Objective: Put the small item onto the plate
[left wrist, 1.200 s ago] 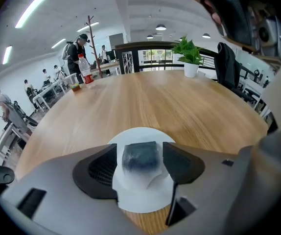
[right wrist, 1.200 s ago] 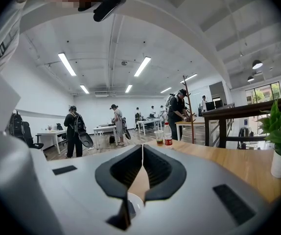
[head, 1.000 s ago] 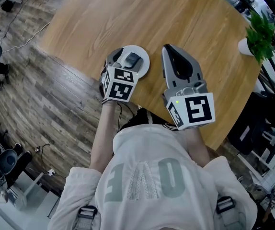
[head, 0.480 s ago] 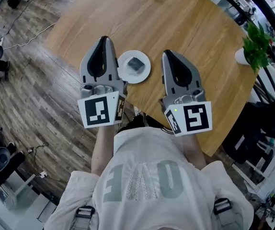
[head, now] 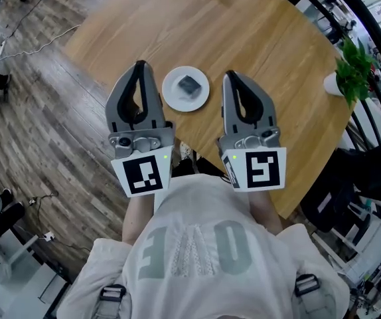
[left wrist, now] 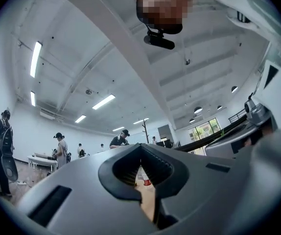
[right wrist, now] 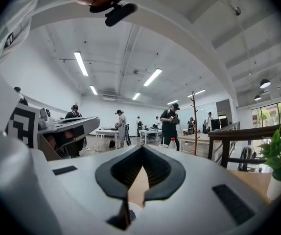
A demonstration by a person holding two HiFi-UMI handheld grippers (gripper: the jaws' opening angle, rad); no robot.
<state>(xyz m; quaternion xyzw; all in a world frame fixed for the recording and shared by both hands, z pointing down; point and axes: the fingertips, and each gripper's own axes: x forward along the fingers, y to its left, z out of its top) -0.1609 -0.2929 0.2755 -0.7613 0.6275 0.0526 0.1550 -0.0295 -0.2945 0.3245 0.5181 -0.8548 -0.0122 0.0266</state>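
Plate [head: 174,97] with small item [head: 189,85] between both grippers [head: 139,66] [head: 231,76], near table [head: 257,38] edge.

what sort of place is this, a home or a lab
Likely a big open lab or workshop hall: long white ceiling strip lights, several people standing at white work tables.

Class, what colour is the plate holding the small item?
The plate is white, clearest in the head view.

White plate [head: 174,96], dark grey item [head: 189,85], tan woodgrain table [head: 250,35]
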